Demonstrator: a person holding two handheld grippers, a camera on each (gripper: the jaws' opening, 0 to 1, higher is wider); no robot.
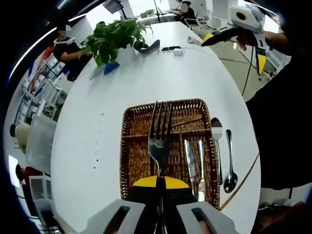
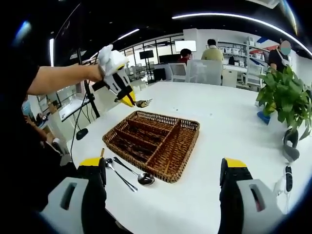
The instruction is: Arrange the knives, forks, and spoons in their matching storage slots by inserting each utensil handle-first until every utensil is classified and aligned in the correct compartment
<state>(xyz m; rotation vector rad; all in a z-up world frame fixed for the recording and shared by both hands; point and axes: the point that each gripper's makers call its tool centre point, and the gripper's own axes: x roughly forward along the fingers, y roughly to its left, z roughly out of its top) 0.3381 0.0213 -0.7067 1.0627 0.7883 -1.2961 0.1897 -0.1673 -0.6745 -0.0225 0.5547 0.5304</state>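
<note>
Left gripper view: your left gripper (image 1: pixel 159 187) clamps fork (image 1: pixel 159 139) above tray (image 1: pixel 127 146). Right gripper (image 2: pixel 163 170) gapes empty. Tines lead, so handle-first insertion fails unless you flip it.

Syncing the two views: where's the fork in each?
Left gripper view: fork at centre, rising from the left gripper, tines up over the wicker tray.
Right gripper view: fork upper left, held above the tray's far edge.
Shared landmark: the wicker tray.
</note>
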